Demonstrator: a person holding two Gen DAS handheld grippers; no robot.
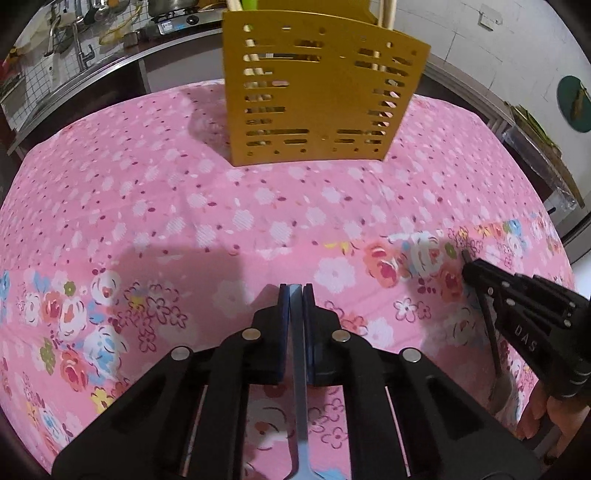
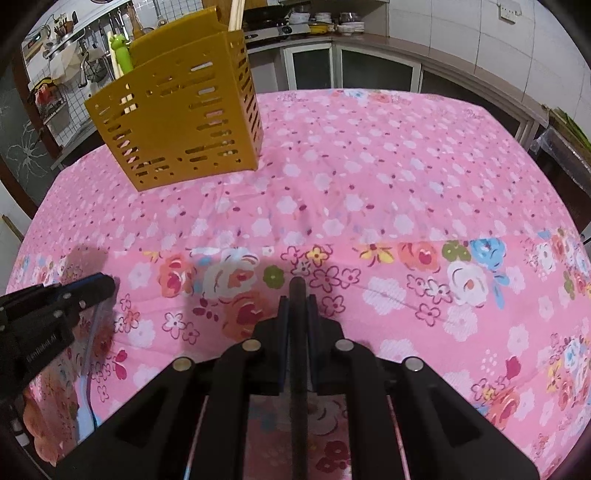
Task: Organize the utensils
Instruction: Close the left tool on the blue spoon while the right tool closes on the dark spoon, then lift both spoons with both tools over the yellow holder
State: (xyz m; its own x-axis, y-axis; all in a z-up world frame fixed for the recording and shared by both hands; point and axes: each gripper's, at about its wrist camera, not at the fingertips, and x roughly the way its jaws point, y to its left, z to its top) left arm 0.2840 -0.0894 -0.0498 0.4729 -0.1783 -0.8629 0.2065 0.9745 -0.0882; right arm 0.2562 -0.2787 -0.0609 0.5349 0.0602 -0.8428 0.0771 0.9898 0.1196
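Observation:
A yellow slotted utensil holder (image 1: 317,96) stands on the far part of the pink floral table; it also shows in the right wrist view (image 2: 177,114), with wooden chopsticks (image 2: 236,14) and a green-handled utensil (image 2: 123,51) in it. My left gripper (image 1: 295,291) is shut on a light blue utensil handle (image 1: 300,369) that runs back toward the camera; it also shows at the left of the right wrist view (image 2: 99,286). My right gripper (image 2: 297,299) is shut on a dark utensil handle (image 2: 298,369); in the left wrist view (image 1: 469,266) the utensil's metal fork-like head (image 1: 500,391) hangs below it.
The pink floral tablecloth (image 2: 369,192) covers the whole table. A kitchen counter with a sink and stove (image 1: 110,40) lies behind the table, with cabinets (image 2: 369,70) along the back wall. A shelf (image 1: 543,155) stands at the right.

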